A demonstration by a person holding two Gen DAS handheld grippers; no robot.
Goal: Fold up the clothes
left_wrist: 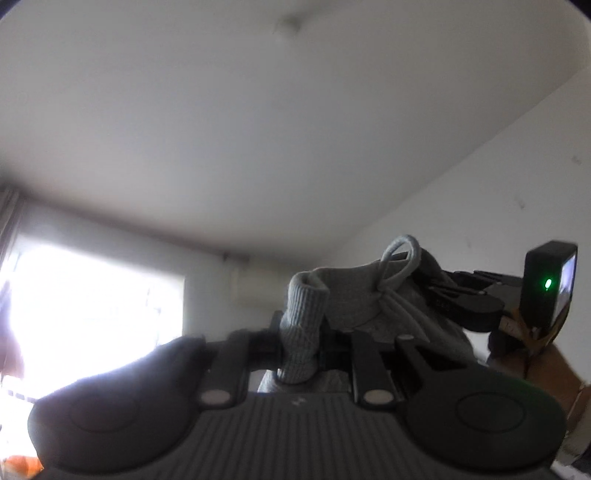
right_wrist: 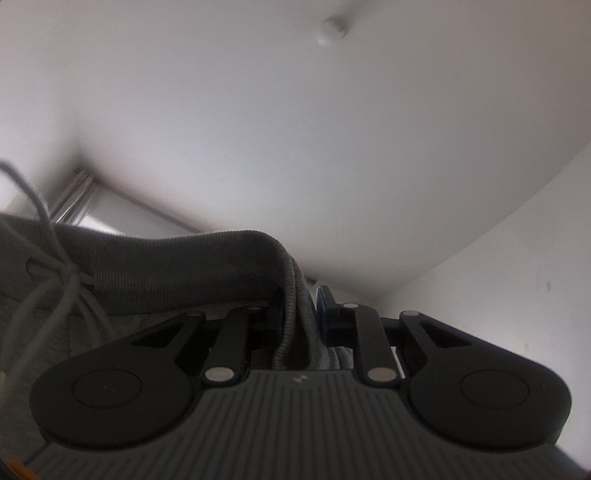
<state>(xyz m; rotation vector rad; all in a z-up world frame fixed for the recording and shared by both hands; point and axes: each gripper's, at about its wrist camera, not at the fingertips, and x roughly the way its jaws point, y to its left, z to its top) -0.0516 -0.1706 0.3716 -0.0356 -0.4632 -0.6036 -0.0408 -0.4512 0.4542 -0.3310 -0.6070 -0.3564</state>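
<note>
Both grippers point up toward the ceiling and hold a grey garment with a ribbed waistband and a pale drawstring. My left gripper [left_wrist: 300, 332] is shut on the ribbed waistband [left_wrist: 301, 325] at one end. My right gripper [right_wrist: 299, 314] is shut on the waistband [right_wrist: 184, 258] at the other end. The band stretches left from it, with the tied drawstring [right_wrist: 62, 277] at the left. In the left wrist view the drawstring loop [left_wrist: 400, 258] stands up, and the right gripper's body [left_wrist: 461, 299] shows behind the cloth. The rest of the garment hangs out of sight.
A white ceiling fills the upper part of both views. A bright window [left_wrist: 92, 302] is at the left, a white wall [left_wrist: 498, 206] at the right. A ceiling fitting [right_wrist: 330, 31] shows overhead. A brown box-like shape [left_wrist: 554, 373] sits at the far right.
</note>
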